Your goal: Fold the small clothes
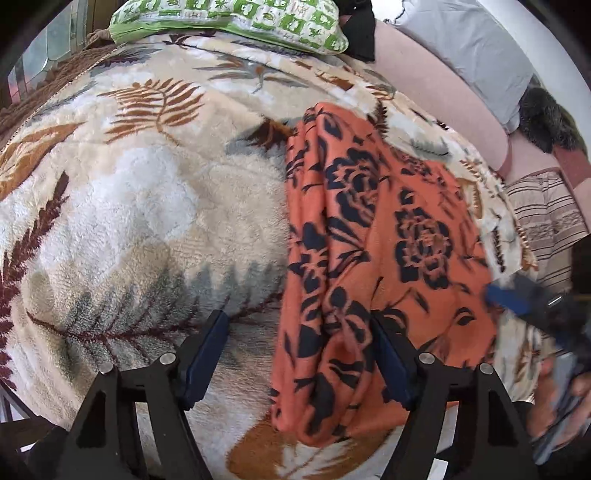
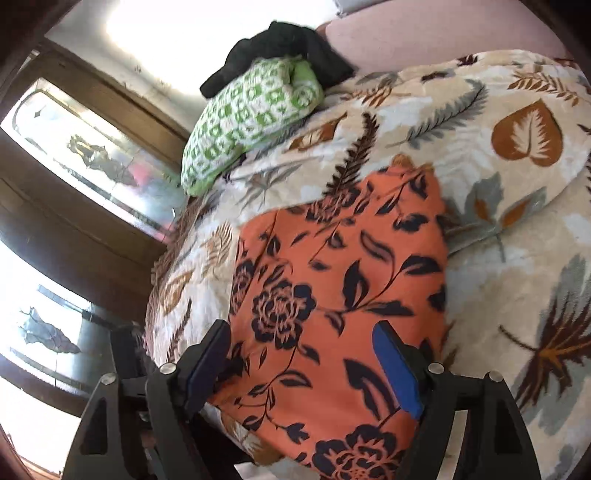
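Observation:
An orange cloth with a black flower print [image 1: 373, 236] lies folded on the leaf-patterned blanket [image 1: 147, 206]. Its left side is bunched into long folds. My left gripper [image 1: 299, 339] is open, its jaws wide apart above the cloth's near left part. The other gripper [image 1: 524, 299] shows blurred at the cloth's right edge. In the right wrist view the cloth [image 2: 340, 280] lies flat on the blanket [image 2: 517, 229]. My right gripper [image 2: 303, 354] is open over the cloth's near end and holds nothing.
A green and white patterned pillow [image 1: 236, 18] lies at the blanket's far end, with a black garment [image 2: 280, 48] behind it. A pink sofa back [image 1: 436, 96] and grey cushion [image 1: 472, 51] stand to the right. A dark wooden cabinet with glass doors [image 2: 85, 155] stands at the left.

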`<state>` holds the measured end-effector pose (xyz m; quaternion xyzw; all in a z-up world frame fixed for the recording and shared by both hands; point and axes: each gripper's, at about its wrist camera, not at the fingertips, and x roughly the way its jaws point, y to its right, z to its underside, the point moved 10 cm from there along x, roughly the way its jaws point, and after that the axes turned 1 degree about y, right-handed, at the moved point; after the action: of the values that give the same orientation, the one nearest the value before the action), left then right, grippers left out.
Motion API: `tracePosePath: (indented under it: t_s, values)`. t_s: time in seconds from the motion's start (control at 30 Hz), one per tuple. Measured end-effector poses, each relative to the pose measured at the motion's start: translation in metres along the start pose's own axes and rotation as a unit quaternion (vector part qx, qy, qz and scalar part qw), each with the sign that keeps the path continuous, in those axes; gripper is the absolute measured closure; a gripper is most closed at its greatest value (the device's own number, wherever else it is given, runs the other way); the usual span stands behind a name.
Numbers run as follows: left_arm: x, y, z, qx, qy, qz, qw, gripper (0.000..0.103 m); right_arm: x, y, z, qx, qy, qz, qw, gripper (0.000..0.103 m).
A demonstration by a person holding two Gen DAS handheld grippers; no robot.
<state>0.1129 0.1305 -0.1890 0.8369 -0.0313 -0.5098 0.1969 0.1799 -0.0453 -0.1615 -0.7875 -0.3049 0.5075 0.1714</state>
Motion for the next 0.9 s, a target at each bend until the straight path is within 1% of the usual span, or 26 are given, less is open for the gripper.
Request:
tracePosePath:
  t_s: [0.03,0.07,0.13,0.17,0.2,0.23,0.27,0.3,0.33,0.37,0.4,0.43,0.47,0.5,0.53,0.6,0.63,0.67,0.7,0.73,0.8,0.87,0.9]
  values:
    - [-0.007,0.003,-0.004,0.001,0.011,0.008,0.9999,0.026,0.009,0.002,0.008,0.002,-0.017,-0.001,1.000,0.021]
    - [-0.014,0.006,-0.012,0.005,0.024,0.015,0.9996,0.026,0.013,0.003,0.012,0.003,-0.023,-0.007,1.000,0.021]
    - [-0.018,0.010,-0.031,0.010,0.033,0.028,0.9990,0.026,0.011,0.005,0.013,0.010,-0.009,-0.017,1.000,0.021]
    - [-0.014,0.011,-0.043,0.005,0.030,0.045,0.9985,0.026,0.009,0.006,0.012,0.018,-0.008,-0.024,1.000,0.021]
    - [-0.008,0.013,-0.055,-0.009,0.024,0.072,0.9970,0.026,0.012,0.005,0.011,0.023,-0.010,-0.029,0.999,0.021]
    - [0.002,0.012,-0.067,-0.025,0.016,0.086,0.9959,0.026,0.009,0.008,0.012,0.025,-0.012,-0.033,0.999,0.021]
    - [0.011,0.010,-0.078,-0.034,0.007,0.091,0.9953,0.026,0.008,0.008,0.012,0.026,-0.013,-0.036,0.999,0.021]
    - [0.019,0.014,-0.086,-0.041,0.002,0.105,0.9937,0.030,0.009,0.009,0.011,0.025,-0.014,-0.038,0.999,0.021]
    - [0.027,0.015,-0.094,-0.049,-0.003,0.122,0.9914,0.036,0.009,0.009,0.011,0.024,-0.015,-0.040,0.999,0.021]
    - [0.038,0.018,-0.099,-0.053,-0.011,0.130,0.9901,0.042,0.012,0.007,0.011,0.023,-0.014,-0.041,0.999,0.021]
    - [0.051,0.016,-0.102,-0.050,-0.020,0.119,0.9914,0.062,0.013,0.007,0.012,0.022,-0.014,-0.043,0.999,0.021]
    - [0.064,0.009,-0.102,-0.054,-0.029,0.103,0.9928,0.078,0.012,0.008,0.012,0.020,-0.013,-0.046,0.999,0.021]
    - [0.074,0.000,-0.101,-0.075,-0.034,0.114,0.9901,0.079,0.012,0.008,0.013,0.019,-0.013,-0.048,0.999,0.021]
    - [0.075,-0.005,-0.102,-0.100,-0.033,0.135,0.9853,0.080,0.012,0.008,0.013,0.017,-0.013,-0.053,0.998,0.021]
    - [0.073,-0.007,-0.103,-0.106,-0.033,0.141,0.9838,0.080,0.012,0.008,0.014,0.014,-0.014,-0.056,0.998,0.021]
    - [0.064,-0.001,-0.101,-0.066,-0.022,0.108,0.9916,0.079,0.010,0.008,0.015,0.011,-0.015,-0.056,0.998,0.021]
    - [0.059,0.004,-0.101,-0.046,-0.017,0.093,0.9945,0.076,0.011,0.009,0.015,0.011,-0.016,-0.055,0.998,0.021]
    - [0.051,0.010,-0.098,-0.031,-0.011,0.083,0.9960,0.076,0.012,0.009,0.015,0.014,-0.017,-0.054,0.998,0.021]
    - [0.044,0.014,-0.096,-0.021,-0.002,0.074,0.9970,0.068,0.012,0.010,0.014,0.018,-0.017,-0.053,0.998,0.020]
    - [0.035,0.017,-0.092,-0.014,0.005,0.062,0.9980,0.053,0.010,0.009,0.013,0.022,-0.016,-0.052,0.998,0.020]
    - [0.012,0.020,-0.080,0.003,0.028,0.041,0.9988,0.040,0.004,0.008,0.013,0.031,-0.014,-0.048,0.998,0.020]
    - [-0.011,0.021,-0.067,0.021,0.055,0.036,0.9976,0.040,-0.008,0.004,0.014,0.038,-0.004,-0.052,0.998,0.020]
    - [-0.020,0.024,-0.059,0.031,0.062,0.031,0.9971,0.037,-0.016,0.001,0.015,0.035,0.003,-0.057,0.998,0.020]
